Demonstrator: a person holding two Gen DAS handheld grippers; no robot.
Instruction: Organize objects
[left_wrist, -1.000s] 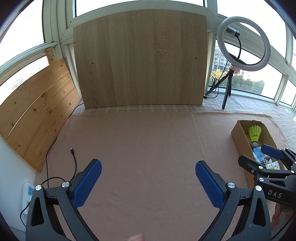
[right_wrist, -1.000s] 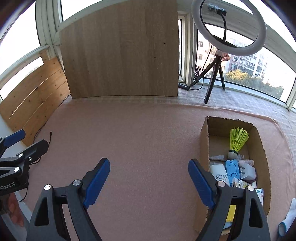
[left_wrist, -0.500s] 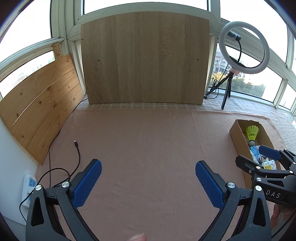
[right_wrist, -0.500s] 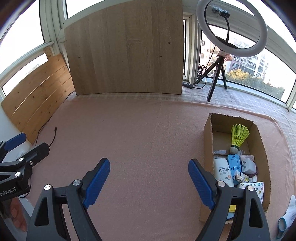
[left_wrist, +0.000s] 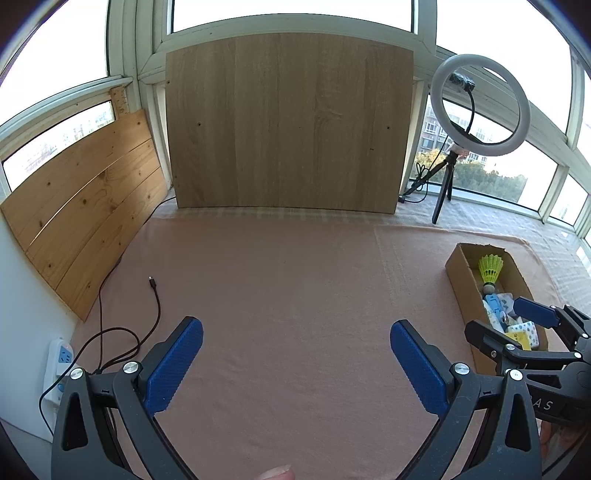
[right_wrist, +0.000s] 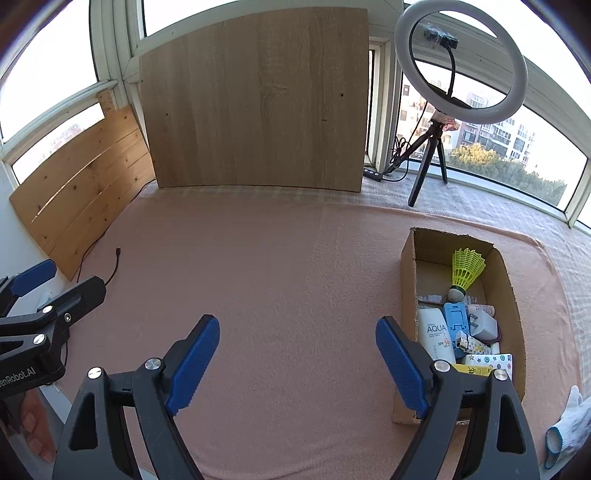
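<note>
A cardboard box (right_wrist: 408, 280) stands on the pink cloth at the right; it also shows in the left wrist view (left_wrist: 456, 273). It holds a yellow shuttlecock (right_wrist: 466, 267), a white AQUA tube (right_wrist: 436, 338), a blue holder (right_wrist: 455, 319), a white charger (right_wrist: 484, 323) and several small packets. My right gripper (right_wrist: 297, 350) is open and empty, just left of the box. My left gripper (left_wrist: 295, 354) is open and empty over bare cloth, further left. Each gripper appears at the edge of the other's view.
A large wooden board (left_wrist: 288, 122) leans against the windows at the back; pine planks (left_wrist: 85, 218) line the left side. A ring light on a tripod (right_wrist: 458, 66) stands back right. A dark cable (left_wrist: 155, 295) and a power strip (left_wrist: 59, 365) lie at left.
Both grippers have drawn back and risen, so more of the cloth, the cable and the box shows. Both stay open and empty.
</note>
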